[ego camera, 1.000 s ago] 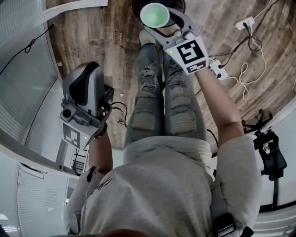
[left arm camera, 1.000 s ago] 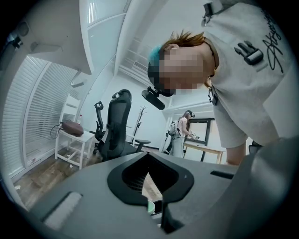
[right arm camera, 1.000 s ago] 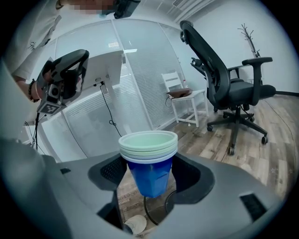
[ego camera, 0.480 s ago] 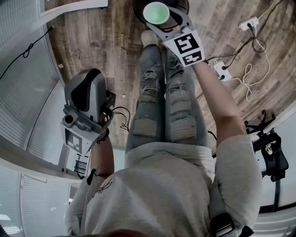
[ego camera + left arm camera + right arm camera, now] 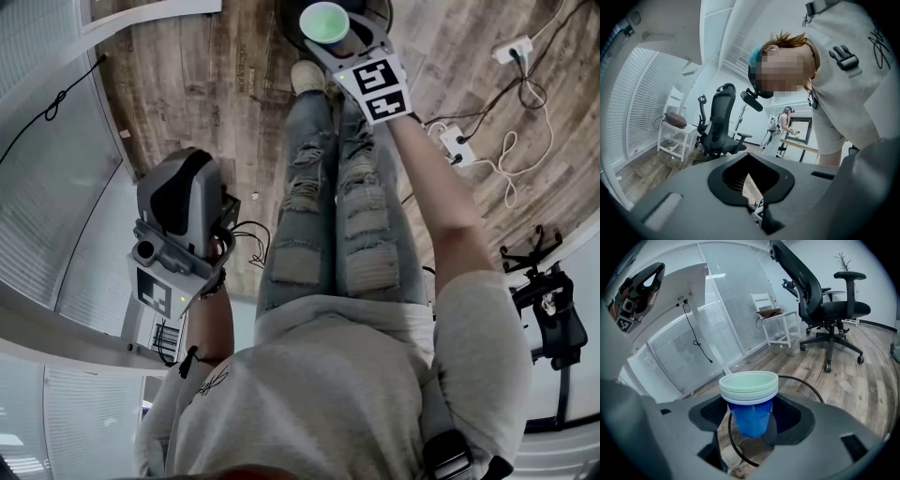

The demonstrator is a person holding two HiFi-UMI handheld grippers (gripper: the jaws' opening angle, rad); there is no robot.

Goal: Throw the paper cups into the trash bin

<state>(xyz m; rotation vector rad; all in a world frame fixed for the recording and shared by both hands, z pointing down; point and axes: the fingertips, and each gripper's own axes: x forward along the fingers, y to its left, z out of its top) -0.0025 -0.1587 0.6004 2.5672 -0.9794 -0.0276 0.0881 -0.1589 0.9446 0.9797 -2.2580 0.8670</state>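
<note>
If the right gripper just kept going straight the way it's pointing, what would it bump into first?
Probably the wire trash bin, whose rim lies just beyond the paper cups that the right gripper holds; depth is hard to judge.

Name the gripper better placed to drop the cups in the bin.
Right: the right gripper holds the paper cups over the trash bin; the left gripper is empty, far from it.
</note>
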